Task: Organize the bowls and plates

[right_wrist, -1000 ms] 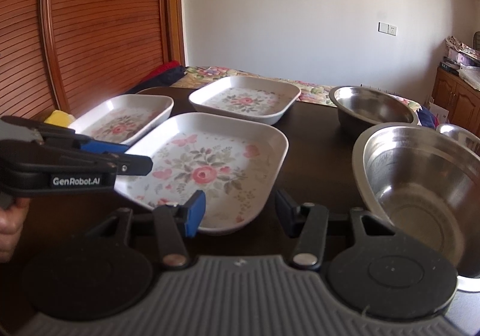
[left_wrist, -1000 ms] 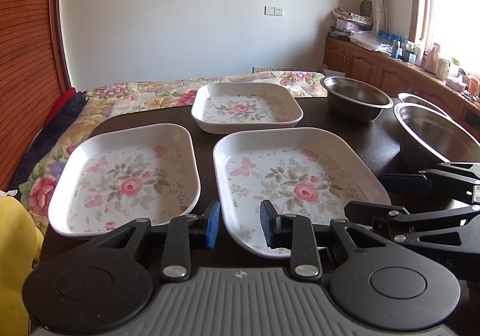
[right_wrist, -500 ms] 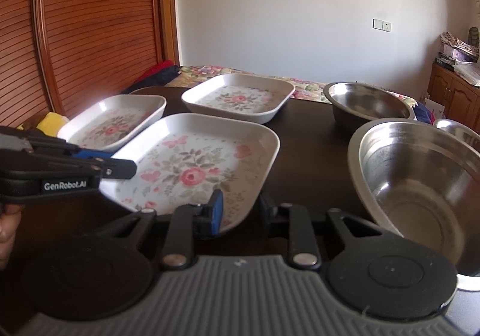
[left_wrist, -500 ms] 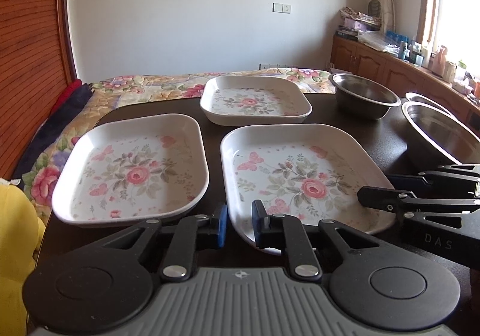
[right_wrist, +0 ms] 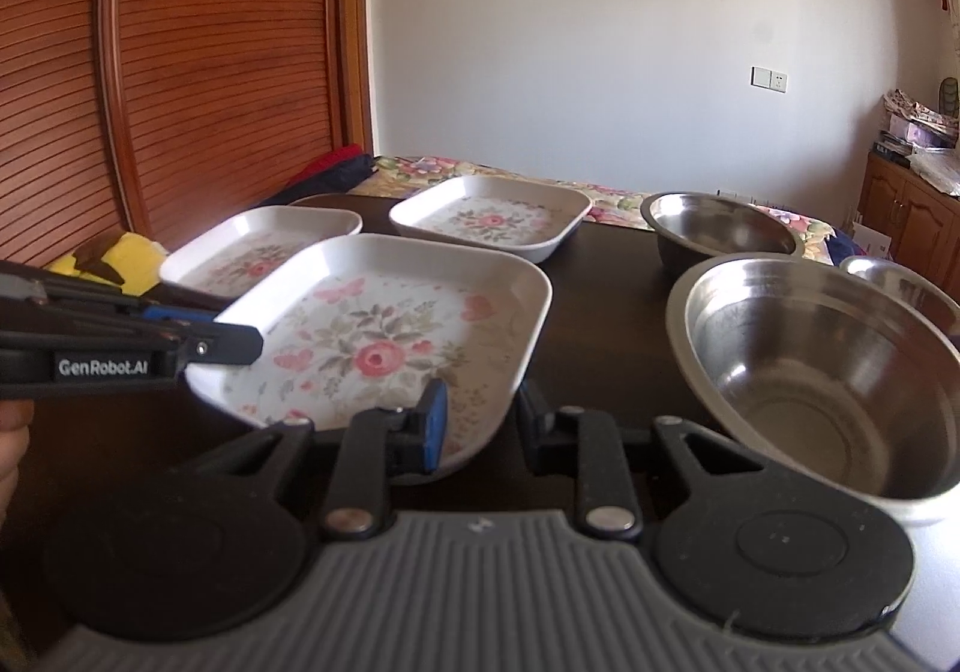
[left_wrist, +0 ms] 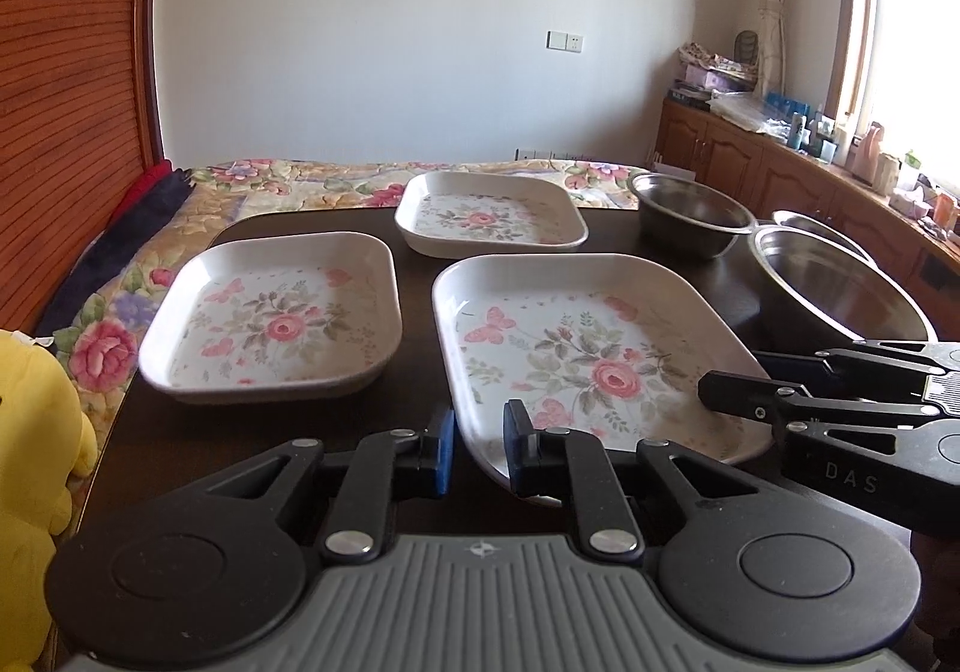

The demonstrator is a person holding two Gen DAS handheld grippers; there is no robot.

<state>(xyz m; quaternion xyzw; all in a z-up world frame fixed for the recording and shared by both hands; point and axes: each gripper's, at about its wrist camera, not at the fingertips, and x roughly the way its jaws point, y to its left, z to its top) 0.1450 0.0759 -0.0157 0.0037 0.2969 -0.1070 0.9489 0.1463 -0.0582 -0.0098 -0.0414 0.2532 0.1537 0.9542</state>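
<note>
Left gripper [left_wrist: 477,447] straddles near-left rim of big floral plate [left_wrist: 591,354], jaws narrowly apart around rim, contact unclear. Right gripper [right_wrist: 477,423] same at plate's near-right corner, gap wider. Plate sits on dark table [right_wrist: 606,276]. Two smaller floral plates [left_wrist: 273,315] [left_wrist: 489,216] beyond; steel bowls [right_wrist: 822,372] [right_wrist: 720,228] to right.
</note>
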